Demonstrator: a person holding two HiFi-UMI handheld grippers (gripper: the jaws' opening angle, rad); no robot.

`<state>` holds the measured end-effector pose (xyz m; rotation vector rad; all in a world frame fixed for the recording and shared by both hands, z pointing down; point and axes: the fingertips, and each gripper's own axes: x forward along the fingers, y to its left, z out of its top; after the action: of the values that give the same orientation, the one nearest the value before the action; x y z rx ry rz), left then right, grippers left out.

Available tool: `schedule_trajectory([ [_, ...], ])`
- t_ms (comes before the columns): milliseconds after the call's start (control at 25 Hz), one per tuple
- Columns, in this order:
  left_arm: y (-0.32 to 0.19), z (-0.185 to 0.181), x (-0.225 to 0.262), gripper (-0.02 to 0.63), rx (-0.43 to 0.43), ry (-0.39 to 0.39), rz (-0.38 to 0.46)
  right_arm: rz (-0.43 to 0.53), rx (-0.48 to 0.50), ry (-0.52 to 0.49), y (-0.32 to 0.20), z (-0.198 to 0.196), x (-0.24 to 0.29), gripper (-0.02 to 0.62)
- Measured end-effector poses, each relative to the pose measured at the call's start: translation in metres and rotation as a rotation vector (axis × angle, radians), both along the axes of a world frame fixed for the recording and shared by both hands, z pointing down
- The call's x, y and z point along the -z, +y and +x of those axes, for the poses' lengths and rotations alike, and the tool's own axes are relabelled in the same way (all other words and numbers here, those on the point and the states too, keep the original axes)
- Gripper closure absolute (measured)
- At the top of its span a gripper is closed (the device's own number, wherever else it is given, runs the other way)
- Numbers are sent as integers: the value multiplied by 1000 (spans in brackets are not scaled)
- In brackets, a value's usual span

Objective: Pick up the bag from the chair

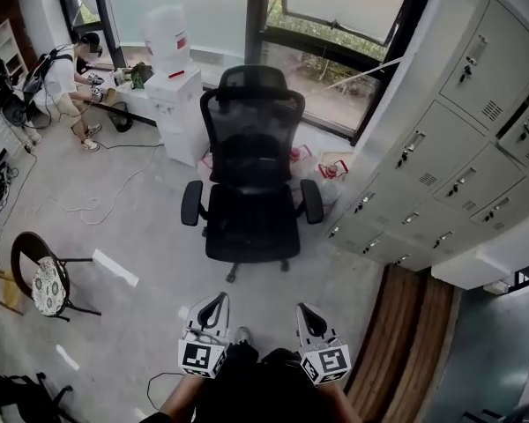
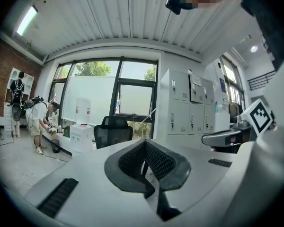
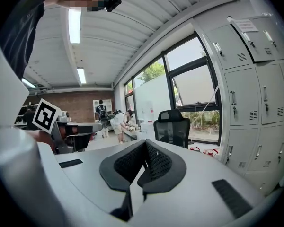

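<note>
Left hand-held gripper [image 1: 215, 305] and right hand-held gripper [image 1: 305, 314] sit low in the head view, side by side in front of your body. Both point toward the chair [image 1: 251, 227] and are well apart from it. The black office chair stands on the floor [image 1: 141, 236] facing you, with the window [image 1: 335, 25] behind it. A dark mass on the seat against the backrest looks like the bag [image 1: 254, 161]. It is black on black, so you cannot make out its outline. Grey lockers [image 1: 458, 148] run along your right. A white water dispenser [image 1: 172, 86] stands left of the chair's back. A person [image 1: 66, 77] crouches at far left. A small chair [image 1: 44, 280] with a patterned cushion is at near left.

Left gripper view: your left hand-held gripper [image 2: 145, 148] has its jaws closed, pads meeting at the tip, nothing between them. Past it you see the chair [image 2: 113, 129] backrest, the water dispenser [image 2: 82, 126] and the lockers [image 2: 180, 108]. The gripper body hides the seat, so no bag shows. Your right hand-held gripper [image 2: 217, 138] and its marker cube [image 2: 258, 117] show at the right edge.

Right gripper view: your right hand-held gripper [image 3: 145, 148] also has its jaws closed tip to tip and empty. The chair [image 3: 173, 126] backrest shows beyond, with the lockers [image 3: 255, 103] on the right. The seat is hidden again.
</note>
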<state>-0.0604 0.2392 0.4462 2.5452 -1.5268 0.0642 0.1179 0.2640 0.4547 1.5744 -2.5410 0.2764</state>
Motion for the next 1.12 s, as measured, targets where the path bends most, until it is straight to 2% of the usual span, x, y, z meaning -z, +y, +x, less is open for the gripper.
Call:
schedule_trajectory([
  [280,-74,8,-16,609,5,8,-53,-53,5,7,-77,4,-13,597],
  [840,-253,47,-25,609,146,-30,-77,-43,187,44,-293,38,-23,597],
  [1120,-319,49,-49,609,172,-40,-138,-112,214,56,-363,39,-51,596],
])
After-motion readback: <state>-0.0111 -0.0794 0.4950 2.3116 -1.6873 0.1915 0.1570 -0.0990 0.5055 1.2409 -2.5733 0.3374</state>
